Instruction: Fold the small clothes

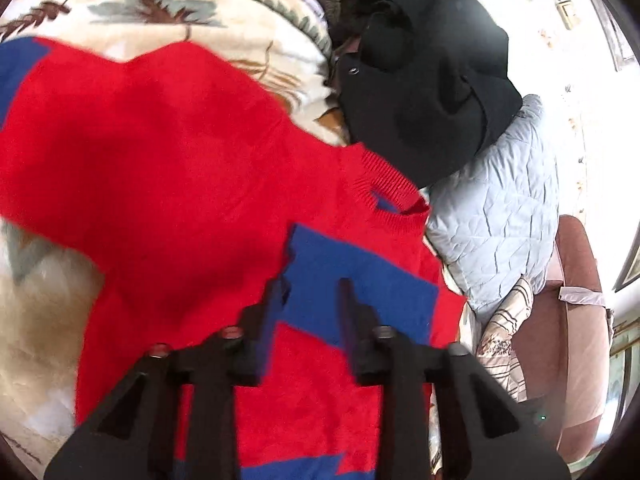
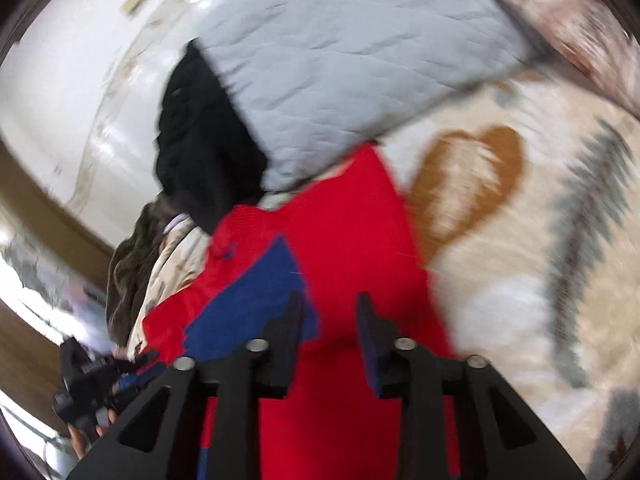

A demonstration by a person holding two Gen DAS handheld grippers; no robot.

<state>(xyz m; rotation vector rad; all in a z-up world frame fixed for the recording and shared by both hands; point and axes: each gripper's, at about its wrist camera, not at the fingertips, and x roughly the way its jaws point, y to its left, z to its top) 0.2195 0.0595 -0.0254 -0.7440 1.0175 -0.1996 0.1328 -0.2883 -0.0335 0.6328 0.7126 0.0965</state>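
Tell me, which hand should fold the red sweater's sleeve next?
Probably left. The left gripper hovers with open jaws over the red sweater, whose sleeve spreads out on that side. The right gripper sees none.

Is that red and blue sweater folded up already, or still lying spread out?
Partly folded: the red sweater has a blue-patched flap lying doubled over its body near the collar, not a neat bundle.

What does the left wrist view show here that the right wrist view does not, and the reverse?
Only the left wrist view shows the red sweater's ribbed collar clearly, plus the brown armchair at the right. Only the right wrist view shows the left gripper from outside, low at the left edge, and the blanket's brown heart print. Both share the red sweater with blue patches, the black garment, the grey quilted pillow and the patterned blanket. Each gripper's jaws stand apart over the sweater.
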